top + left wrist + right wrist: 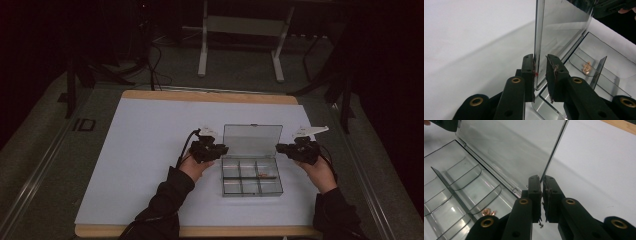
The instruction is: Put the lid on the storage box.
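Left gripper [223, 149], held in the person's left hand [192, 166], sits at the left edge of the raised clear lid [252, 140]. In the left gripper view its two black jaws are spread a little, one on each side of the lid's edge [539, 45]; the left jaw lies against the plastic while the right jaw stands slightly off it, so it straddles the lid without pinching it.

Between the grippers, near the middle of the pale mat [145, 150] on the table, lies the clear compartment box [251, 177]. Its hinged lid stands upright along the far side. The tray is split by dividers into small cells, and a small copper-coloured piece [266, 175] rests in a cell on the right side of the box. That piece also appears in the left gripper view [586, 68] and the right gripper view [488, 212].

Right gripper [278, 148], held in the person's right hand [320, 172], meets the lid's right edge. In the right gripper view its jaws are pressed nearly together, pinching the thin edge of the lid [554, 152] between them.

Beyond the table, the white legs of a stand [240, 45] rise from a dim floor.
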Tool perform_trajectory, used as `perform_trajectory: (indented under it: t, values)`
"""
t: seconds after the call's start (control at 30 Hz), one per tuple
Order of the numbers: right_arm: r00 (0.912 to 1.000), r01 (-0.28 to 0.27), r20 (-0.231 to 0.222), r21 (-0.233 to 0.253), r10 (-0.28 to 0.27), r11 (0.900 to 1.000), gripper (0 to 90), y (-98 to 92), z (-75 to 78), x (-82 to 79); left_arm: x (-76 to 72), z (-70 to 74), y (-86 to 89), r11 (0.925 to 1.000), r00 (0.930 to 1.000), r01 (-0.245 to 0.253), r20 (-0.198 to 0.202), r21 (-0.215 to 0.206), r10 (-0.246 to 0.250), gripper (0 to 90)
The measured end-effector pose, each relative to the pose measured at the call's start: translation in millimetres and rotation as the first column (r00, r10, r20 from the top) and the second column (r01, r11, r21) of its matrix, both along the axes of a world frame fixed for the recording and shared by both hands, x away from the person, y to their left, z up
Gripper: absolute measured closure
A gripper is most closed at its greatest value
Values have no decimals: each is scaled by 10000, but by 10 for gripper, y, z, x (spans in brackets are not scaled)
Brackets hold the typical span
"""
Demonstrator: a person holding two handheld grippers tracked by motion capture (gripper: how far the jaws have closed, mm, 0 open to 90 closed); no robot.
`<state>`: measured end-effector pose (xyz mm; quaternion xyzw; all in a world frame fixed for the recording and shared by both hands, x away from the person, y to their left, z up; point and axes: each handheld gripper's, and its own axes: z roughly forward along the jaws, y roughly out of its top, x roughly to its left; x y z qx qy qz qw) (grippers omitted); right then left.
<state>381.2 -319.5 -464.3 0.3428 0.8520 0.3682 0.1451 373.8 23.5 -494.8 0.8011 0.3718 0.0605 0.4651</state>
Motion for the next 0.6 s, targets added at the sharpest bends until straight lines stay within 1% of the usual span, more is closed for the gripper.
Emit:
perform_trajectory:
  t: [0.07, 0.2, 0.37, 0.47, 0.5, 0.6]
  values:
    - [10000, 10, 5, -6, -10, 10000, 847, 0, 4, -1, -8, 9, 1, 10000, 10000, -3, -5, -6, 3, 759]
    - [10000, 14, 28, 55, -14, 10000, 846, 1, 22, 0, -37, 36, 8, 9999, 9997, 19, 223, 111, -21, 745]
    - [9999, -86, 80, -24, 86, 10000, 847, 4, 27, -7, -66, 68, 20, 9999, 9994, -31, 350, 158, 25, 748]
    - [9999, -128, 115, -6, 128, 9999, 846, -2, 28, -23, -79, 77, 22, 9997, 9992, -10, 405, 227, 1, 760]
    - [9999, -128, 115, -6, 128, 9999, 846, -2, 28, -23, -79, 77, 22, 9997, 9992, -10, 405, 227, 1, 782]
    - [9997, -194, 111, -7, 194, 9998, 846, -5, 36, -45, -98, 85, 35, 9996, 9987, -103, 492, 250, 90, 802]
